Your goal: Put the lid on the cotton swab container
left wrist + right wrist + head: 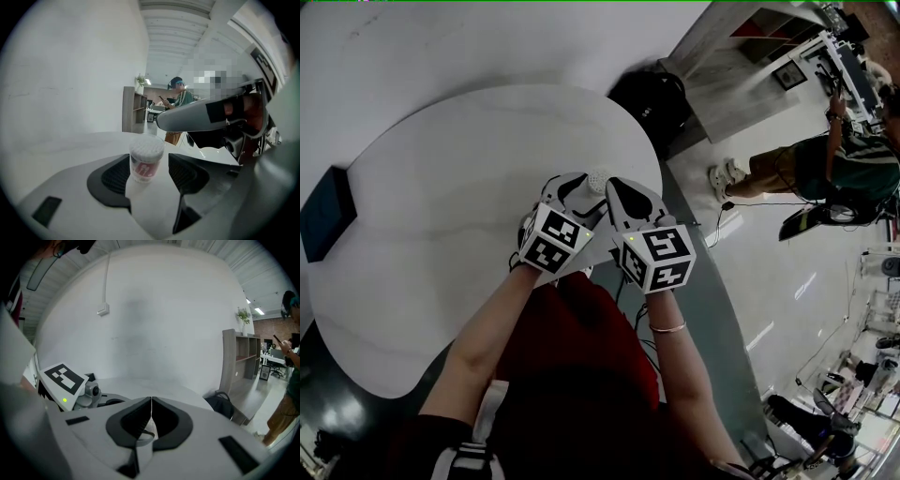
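The cotton swab container [146, 161] is a small clear tub with a red label and no lid, its white swab tips showing on top. It stands on the white oval table [441, 187] near the right edge, seen small as the container [597, 180] from the head. My left gripper [149, 174] is open, one jaw on each side of the tub. My left gripper [570, 190] and right gripper [619, 192] sit side by side. The right gripper [151, 401] is shut on a thin clear lid [146, 433], mostly hidden between the pads.
A dark flat slab [326, 211] lies at the table's left edge. A black backpack [652, 98] sits on the floor past the table's far right edge. A person [825, 169] stands to the right, and a wooden shelf [239, 362] stands by the wall.
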Tool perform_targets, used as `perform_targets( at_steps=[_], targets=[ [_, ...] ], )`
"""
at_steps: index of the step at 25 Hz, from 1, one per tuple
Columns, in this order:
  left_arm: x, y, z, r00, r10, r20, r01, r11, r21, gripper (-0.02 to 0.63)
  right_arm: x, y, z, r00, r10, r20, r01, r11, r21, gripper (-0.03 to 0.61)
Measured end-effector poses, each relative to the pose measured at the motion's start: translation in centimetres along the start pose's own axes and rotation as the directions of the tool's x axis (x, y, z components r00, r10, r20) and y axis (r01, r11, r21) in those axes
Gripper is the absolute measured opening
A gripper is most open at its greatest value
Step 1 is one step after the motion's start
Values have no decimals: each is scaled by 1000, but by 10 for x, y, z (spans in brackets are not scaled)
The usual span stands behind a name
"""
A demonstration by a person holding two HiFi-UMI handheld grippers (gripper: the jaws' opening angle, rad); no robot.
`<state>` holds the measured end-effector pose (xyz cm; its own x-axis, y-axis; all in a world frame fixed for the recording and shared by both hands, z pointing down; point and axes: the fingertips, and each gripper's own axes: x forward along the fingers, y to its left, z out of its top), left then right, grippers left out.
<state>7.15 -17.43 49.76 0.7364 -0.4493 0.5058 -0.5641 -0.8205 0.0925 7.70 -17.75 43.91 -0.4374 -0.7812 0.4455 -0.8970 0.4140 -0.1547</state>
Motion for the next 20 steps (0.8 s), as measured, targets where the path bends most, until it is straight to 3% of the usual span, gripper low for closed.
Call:
perform_targets(
  at_steps=[15,20],
  targets=[
    [-44,-5,-5,999,-3,32,4,999,-51,258,-34,16,-7,997,-64,48,62,997,50,15],
    [-63,-7,-9,999,-7,40,10,998,-66,225,-43,28,-10,994,-85,65,81,995,59,15]
  ],
)
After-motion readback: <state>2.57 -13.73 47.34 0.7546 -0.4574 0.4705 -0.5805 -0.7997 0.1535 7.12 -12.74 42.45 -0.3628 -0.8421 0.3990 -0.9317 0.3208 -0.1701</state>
